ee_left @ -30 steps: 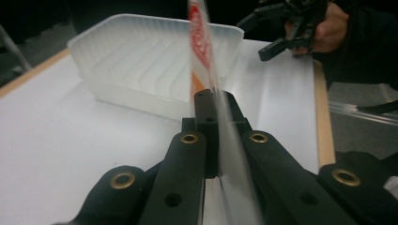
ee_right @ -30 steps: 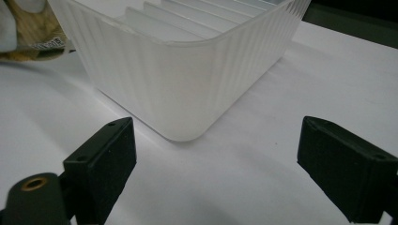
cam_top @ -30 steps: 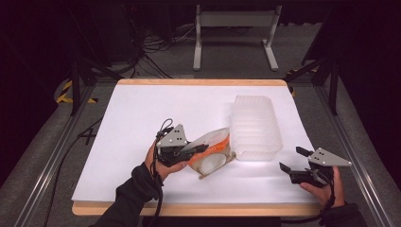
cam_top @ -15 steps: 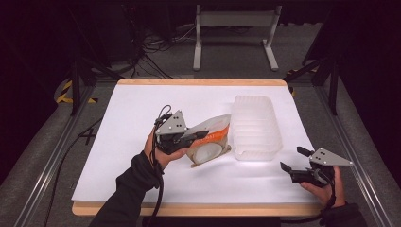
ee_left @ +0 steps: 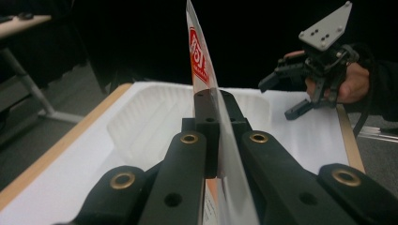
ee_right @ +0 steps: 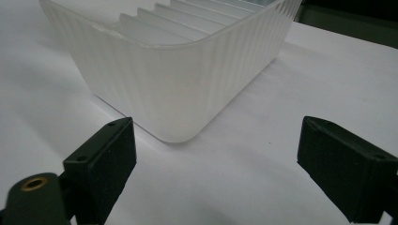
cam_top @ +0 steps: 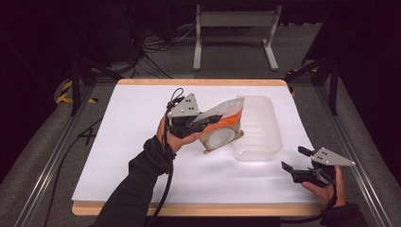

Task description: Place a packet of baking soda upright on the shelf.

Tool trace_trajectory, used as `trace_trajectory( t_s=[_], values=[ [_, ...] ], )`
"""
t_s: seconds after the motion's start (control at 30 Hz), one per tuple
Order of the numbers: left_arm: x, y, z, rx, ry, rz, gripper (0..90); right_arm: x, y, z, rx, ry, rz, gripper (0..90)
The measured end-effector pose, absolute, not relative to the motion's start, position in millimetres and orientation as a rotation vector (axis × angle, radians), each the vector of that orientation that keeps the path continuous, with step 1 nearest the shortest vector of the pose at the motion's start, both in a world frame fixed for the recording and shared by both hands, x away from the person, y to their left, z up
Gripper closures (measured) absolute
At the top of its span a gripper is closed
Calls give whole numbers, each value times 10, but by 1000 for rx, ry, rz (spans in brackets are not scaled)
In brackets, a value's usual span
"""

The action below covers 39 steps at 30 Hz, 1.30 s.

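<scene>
The left hand-held gripper [cam_top: 208,124] is pinching a flat, glossy orange-and-white plastic pouch [cam_top: 222,125] by one edge, its jaws pressed together on the film, and is holding it in the air above the white-covered counter [cam_top: 127,142]. In the left gripper view the pouch [ee_left: 206,84] is standing edge-on between the jaws, thin and stiff. Just beyond it, on the side the jaws are pointing toward, a translucent ribbed plastic tub [cam_top: 259,127] is sitting on the counter, its long axis running away from the person; the pouch's far end is already overlapping the tub's near rim. The right hand-held gripper [cam_top: 297,160] is resting low near the counter's front corner, jaws spread and empty, facing the tub's rounded corner [ee_right: 178,93]. The left one looks far nearer for dropping the pouch in.
</scene>
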<state>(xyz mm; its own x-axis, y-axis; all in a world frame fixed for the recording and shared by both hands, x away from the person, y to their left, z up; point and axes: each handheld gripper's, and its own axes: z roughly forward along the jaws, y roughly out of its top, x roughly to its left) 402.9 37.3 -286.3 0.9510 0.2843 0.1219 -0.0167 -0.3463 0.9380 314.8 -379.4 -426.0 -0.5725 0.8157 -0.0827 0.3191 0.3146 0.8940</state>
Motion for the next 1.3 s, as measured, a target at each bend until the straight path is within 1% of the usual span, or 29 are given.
trace_trajectory(
  t_s=[0.23,0.5,0.9,1.23,1.3],
  values=[
    [4150,60,-2726,1898,112,302,900,3145,-3807,-4266,1001,2052,1225,127],
    [4256,-285,-2759,1899,54,254,899,3138,-3829,-4273,1006,2049,1228,127],
    [4343,-641,-2784,1933,-12,211,899,3117,-3842,-4283,1011,2051,1227,128],
    [4378,-809,-2913,1951,-38,190,899,3089,-3859,-4280,1016,2046,1229,128],
    [4379,-826,-2936,1934,-45,168,899,3089,-3857,-4280,1016,2047,1229,128]
  ],
)
